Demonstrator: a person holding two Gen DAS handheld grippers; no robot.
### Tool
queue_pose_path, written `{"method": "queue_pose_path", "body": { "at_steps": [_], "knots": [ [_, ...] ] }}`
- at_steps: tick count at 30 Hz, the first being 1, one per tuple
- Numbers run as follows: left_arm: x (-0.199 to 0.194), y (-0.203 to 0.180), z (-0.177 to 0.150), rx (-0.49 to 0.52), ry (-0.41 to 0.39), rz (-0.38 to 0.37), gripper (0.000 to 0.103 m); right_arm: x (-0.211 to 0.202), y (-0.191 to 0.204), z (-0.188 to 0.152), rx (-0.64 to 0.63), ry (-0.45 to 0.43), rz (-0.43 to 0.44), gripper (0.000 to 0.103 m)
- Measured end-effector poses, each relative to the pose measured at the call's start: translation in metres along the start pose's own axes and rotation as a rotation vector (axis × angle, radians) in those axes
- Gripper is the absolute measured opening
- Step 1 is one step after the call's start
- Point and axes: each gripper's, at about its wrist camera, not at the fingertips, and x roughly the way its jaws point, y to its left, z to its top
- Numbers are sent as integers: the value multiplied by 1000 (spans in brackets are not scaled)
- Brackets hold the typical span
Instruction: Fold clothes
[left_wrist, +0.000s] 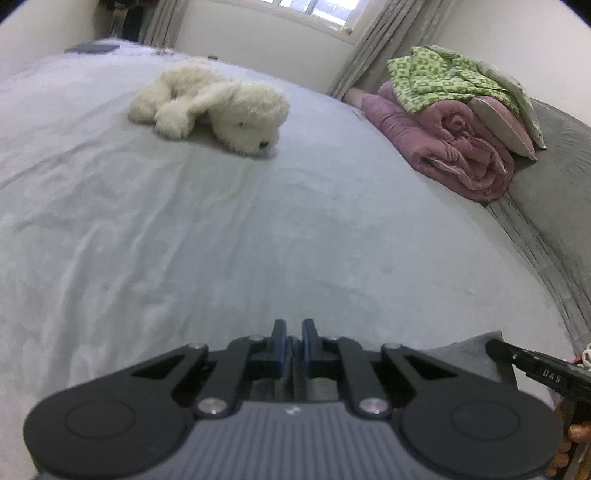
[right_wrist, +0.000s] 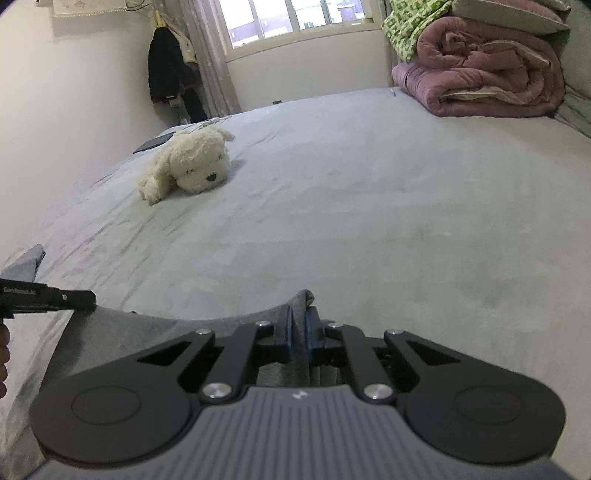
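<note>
Grey knit cloth, the garment (right_wrist: 147, 328) I am handling, lies at the near edge of the pale grey bedspread (right_wrist: 369, 206), spread between my two tools.

On the left I note the left gripper (left_wrist: 294, 338), black with blue pads. Its jaws stand almost together, and a thin fold of the grey fabric is pinched between the pads. In the right wrist view the same tool enters from the left edge, with a raised corner of the garment just above it.

Further along, the right gripper (right_wrist: 298, 328) has its jaws nearly closed on a bunched peak of the same garment, which rises just past the fingertips. The cloth sags in a shallow curve between the two grips.

Beyond, on the bedspread, a white plush toy dog (right_wrist: 188, 168) lies on its belly, well apart from the garment. A dark flat device (right_wrist: 153, 143) rests near the far left edge of the bed.

At the far right a rolled mauve quilt (right_wrist: 487, 74) lies against the headboard, with a green patterned cloth (right_wrist: 406, 26) on top of it.
</note>
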Motion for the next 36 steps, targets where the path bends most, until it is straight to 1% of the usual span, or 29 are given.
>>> {"method": "queue_pose_path", "body": {
  "at_steps": [1, 3, 5, 7, 9, 10, 12, 13, 14, 16, 17, 18, 21, 23, 24, 25, 26, 27, 28, 29, 30, 31, 32, 33, 36],
  "knots": [
    [-1, -1, 0, 5, -9, -1, 8, 1, -1, -1, 2, 8, -8, 8],
    [3, -1, -2, 13, 6, 6, 8, 9, -2, -5, 4, 42, -31, 8],
    [6, -2, -2, 22, 13, 13, 8, 11, 3, -7, -28, 42, -51, 8],
    [5, 0, 0, 7, 17, 5, 9, 11, 6, -9, -59, 42, -65, 8],
    [7, 0, 2, 17, 24, 14, 11, 11, 8, -11, -86, 42, -77, 8],
    [6, -1, 2, 25, 21, 24, 13, 11, 7, -10, -86, 41, -74, 8],
    [-2, 4, 7, 3, -2, 19, 15, 9, 5, -10, -84, 41, -70, 8],
    [-5, 6, 9, -8, -13, 17, 21, 9, 4, -10, -84, 41, -67, 9],
    [-9, 10, 11, -25, -26, 13, 35, 8, 3, -9, -81, 40, -64, 12],
    [-17, 20, 13, -70, -36, 0, 54, 4, -1, -7, -58, 31, -45, 25],
    [-19, 23, 13, -89, -26, -16, 54, 2, -3, -6, -42, 26, -41, 29],
    [-20, 26, 12, -109, -16, -32, 54, 0, -7, -4, -18, 24, -31, 29],
    [-18, 21, 7, -108, 2, -60, 53, -5, -14, 0, 53, 22, 9, 29],
    [-11, 11, 4, -78, 24, -86, 52, -4, -15, 0, 71, 31, 25, 29],
    [-7, 5, 2, -57, 35, -89, 52, -3, -12, 0, 57, 40, 21, 29],
    [-3, 0, -1, -31, 43, -74, 47, -1, -10, -1, 42, 49, 18, 29],
    [0, -6, -4, -4, 51, -58, 39, 0, -7, -2, 28, 56, 13, 29],
    [3, -12, -8, 34, 53, -32, 35, 1, -5, -4, 13, 57, 5, 29],
    [5, -18, -12, 73, 55, -6, 26, 2, -2, -5, -2, 57, -3, 26],
    [4, -22, -13, 105, 47, 11, 21, 2, 0, -6, -17, 53, -10, 19],
    [4, -26, -15, 137, 38, 28, 18, 3, 1, -6, -26, 50, -14, 17],
    [2, -26, -15, 136, 28, 28, 10, 4, 2, -6, -34, 47, -18, 14],
    [-1, -25, -12, 124, 18, 19, 7, 2, 3, -6, -35, 39, -16, 12],
    [-4, -23, -10, 112, 7, 10, 6, 1, 3, -5, -37, 30, -15, 11],
    [-16, -21, -6, 121, -26, -4, 6, -5, 6, -3, -49, -9, -11, 10]
  ]
}}
